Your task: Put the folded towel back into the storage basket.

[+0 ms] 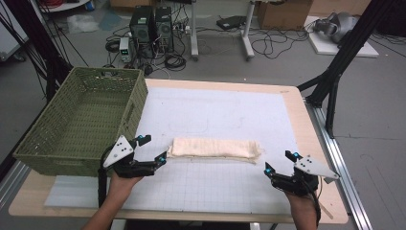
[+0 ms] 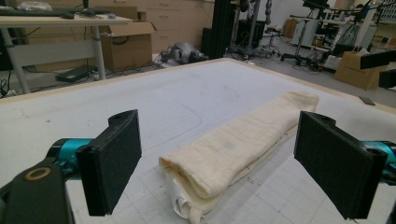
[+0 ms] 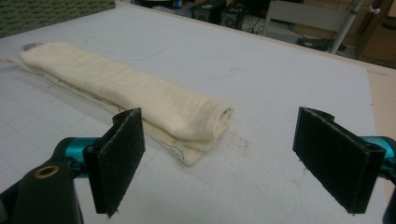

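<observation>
Right gripper (image 3: 219, 163) jaws apart near folded cloth (image 3: 126, 93).

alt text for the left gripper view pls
A folded cream towel lies on a white gridded mat, its near end between the left gripper's two open black jaws, untouched. Cardboard boxes and lab equipment stand beyond the table.

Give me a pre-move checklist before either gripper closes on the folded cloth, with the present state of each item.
1. Left gripper open: ok, its jaws stand wide apart.
2. Right gripper open: ok, jaws wide apart.
3. Folded cloth free of both grippers: ok, neither touches it.
4. Left gripper lined up with the cloth's near end: ok, that end lies between its jaws in the left gripper view.
5. Right gripper lined up: not ok, the cloth's end sits toward the left jaw, off centre.
6. Green basket ready to receive: ok, it looks empty beside the cloth.
</observation>
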